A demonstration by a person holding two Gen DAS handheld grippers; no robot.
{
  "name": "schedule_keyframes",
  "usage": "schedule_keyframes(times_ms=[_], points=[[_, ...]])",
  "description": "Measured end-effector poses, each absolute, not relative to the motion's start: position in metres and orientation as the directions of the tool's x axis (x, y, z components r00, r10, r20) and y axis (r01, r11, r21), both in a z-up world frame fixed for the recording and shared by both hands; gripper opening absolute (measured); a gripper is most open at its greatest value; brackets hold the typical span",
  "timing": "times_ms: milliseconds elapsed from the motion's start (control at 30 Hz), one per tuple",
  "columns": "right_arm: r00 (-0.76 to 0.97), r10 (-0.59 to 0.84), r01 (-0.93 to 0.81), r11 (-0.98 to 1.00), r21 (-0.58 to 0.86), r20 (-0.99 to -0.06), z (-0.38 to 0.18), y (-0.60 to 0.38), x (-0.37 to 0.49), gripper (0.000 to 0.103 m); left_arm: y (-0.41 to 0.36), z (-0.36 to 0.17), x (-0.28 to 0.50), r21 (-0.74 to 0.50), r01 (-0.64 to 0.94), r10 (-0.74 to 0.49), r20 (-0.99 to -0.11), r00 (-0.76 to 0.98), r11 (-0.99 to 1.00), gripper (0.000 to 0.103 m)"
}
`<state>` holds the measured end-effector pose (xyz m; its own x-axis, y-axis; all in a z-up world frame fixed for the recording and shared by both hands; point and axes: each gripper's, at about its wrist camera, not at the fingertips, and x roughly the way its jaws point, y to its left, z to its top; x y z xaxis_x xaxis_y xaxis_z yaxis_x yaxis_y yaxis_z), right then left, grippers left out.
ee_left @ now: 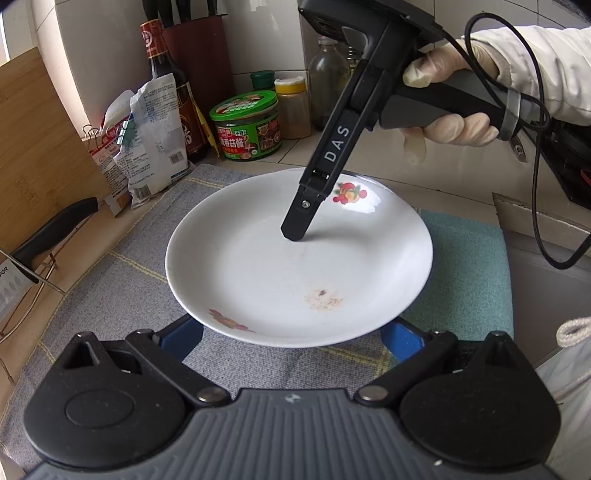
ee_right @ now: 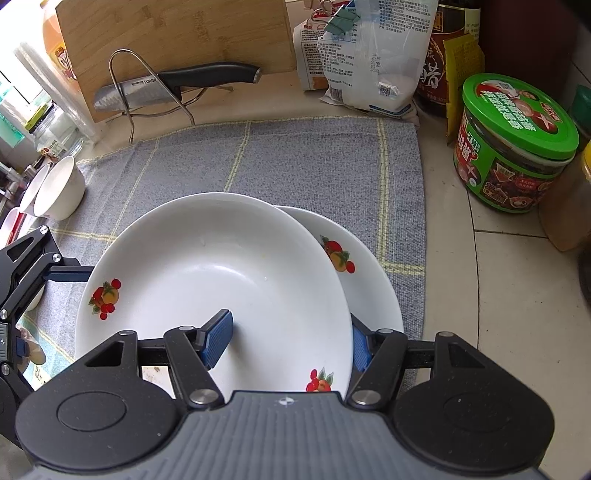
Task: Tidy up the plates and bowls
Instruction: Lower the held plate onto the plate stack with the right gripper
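A white plate with fruit motifs (ee_right: 221, 266) lies tilted over a second matching plate (ee_right: 373, 291) on the grey cloth (ee_right: 295, 166). My right gripper (ee_right: 288, 343) is shut on the upper plate's near right rim, one blue pad inside the dish and the other under the rim. From the left wrist view that gripper's finger (ee_left: 295, 229) reaches down into the upper plate (ee_left: 258, 273), which carries a small brown stain. My left gripper (ee_left: 291, 343) stands open at the plate's near edge, its blue fingers partly hidden beneath it. Two white bowls (ee_right: 59, 188) lie nested at the cloth's left edge.
A knife on a wire rack (ee_right: 177, 83) and a wooden cutting board (ee_right: 177, 33) stand behind the cloth. Bags, sauce bottles and a green-lidded jar (ee_right: 517, 144) line the back and right. A teal cloth (ee_left: 465, 258) lies beside the plates. A gloved hand (ee_left: 450, 129) holds the right gripper.
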<state>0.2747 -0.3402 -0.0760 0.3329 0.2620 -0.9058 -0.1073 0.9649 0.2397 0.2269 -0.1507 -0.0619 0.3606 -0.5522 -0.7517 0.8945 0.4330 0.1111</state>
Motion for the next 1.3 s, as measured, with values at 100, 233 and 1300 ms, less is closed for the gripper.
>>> schedule_keyframes(times_ms=[100,233,1300], points=[[0.33,0.258,-0.104,0.966,0.237,-0.908,-0.075,-0.341,0.274,0.07,-0.152,-0.063,0.228,0.112,0.897,-0.551,-0.754,0.358,0.428,0.101],[0.327,0.26,-0.094,0.966,0.242,-0.909,-0.074,-0.343,0.273,0.07,-0.152,-0.064,0.229,0.11,0.9,-0.553,-0.755,0.351,0.422,0.101],[0.246,0.17,-0.012,0.985,0.172,-0.954,-0.061,-0.337,0.28,0.088,-0.152,-0.064,0.23,0.124,0.919,-0.566,-0.755,0.332,0.374,0.102]])
